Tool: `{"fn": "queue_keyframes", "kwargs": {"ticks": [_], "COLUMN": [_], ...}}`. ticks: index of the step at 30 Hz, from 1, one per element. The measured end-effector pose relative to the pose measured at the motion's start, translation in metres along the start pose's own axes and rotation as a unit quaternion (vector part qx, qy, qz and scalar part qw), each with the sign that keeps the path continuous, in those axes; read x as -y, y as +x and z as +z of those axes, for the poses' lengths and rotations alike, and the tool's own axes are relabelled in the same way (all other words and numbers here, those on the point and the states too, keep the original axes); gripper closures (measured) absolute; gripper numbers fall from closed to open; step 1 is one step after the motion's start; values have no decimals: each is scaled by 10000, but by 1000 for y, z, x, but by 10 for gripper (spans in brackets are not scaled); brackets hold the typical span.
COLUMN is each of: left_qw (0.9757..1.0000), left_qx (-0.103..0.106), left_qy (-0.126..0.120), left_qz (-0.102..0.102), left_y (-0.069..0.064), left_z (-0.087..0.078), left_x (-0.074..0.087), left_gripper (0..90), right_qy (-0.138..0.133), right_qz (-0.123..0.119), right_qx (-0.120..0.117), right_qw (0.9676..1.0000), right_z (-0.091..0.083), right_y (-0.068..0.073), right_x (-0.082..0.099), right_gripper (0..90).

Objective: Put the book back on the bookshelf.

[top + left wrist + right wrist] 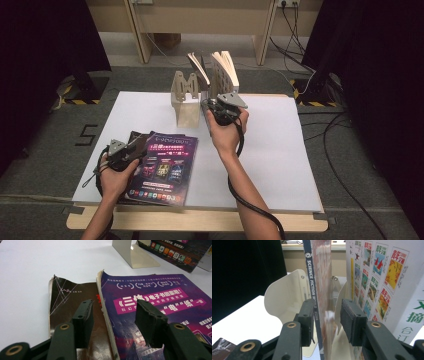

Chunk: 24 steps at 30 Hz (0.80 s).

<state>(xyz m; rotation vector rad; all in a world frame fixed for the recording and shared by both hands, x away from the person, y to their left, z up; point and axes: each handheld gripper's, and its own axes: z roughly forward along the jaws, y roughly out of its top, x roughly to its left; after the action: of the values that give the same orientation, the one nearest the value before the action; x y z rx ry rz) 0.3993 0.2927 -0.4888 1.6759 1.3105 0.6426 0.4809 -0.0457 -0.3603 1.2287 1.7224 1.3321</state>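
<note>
From the high view we look forward and down over the whole tabletop (280,150), from well back. Our left gripper view sits low and close, facing along its gripper (113,315) over the purple magazine (160,312), which the high view shares (162,167). Our right gripper view looks level, close up, at the upright magazine (322,290) between its gripper's jaws.
</note>
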Motion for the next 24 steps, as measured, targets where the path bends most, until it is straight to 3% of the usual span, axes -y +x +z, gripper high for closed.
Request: {"fn": "queue_keyframes", "kwargs": {"ticks": [8,15,19,24], "left_qw": [10000,10000,10000,10000], "left_qx": [1,8,-2,21], "left_qy": [0,-1,0,-6], "left_qz": [-3,-2,-2,6], "left_y": [0,0,0,-1], "left_z": [0,0,0,0], "left_x": [0,0,0,0], "left_gripper": [478,478,478,478], "right_qy": [2,3,-183,-134], "right_qz": [-40,-51,-140,-174], "right_qx": [9,220,84,15], "right_qw": [10000,9997,9997,9998], "right_z": [2,-2,-5,7], "right_y": [1,1,4,10], "right_x": [-2,-1,-2,-5], "right_gripper": [657,694,676,685]}}
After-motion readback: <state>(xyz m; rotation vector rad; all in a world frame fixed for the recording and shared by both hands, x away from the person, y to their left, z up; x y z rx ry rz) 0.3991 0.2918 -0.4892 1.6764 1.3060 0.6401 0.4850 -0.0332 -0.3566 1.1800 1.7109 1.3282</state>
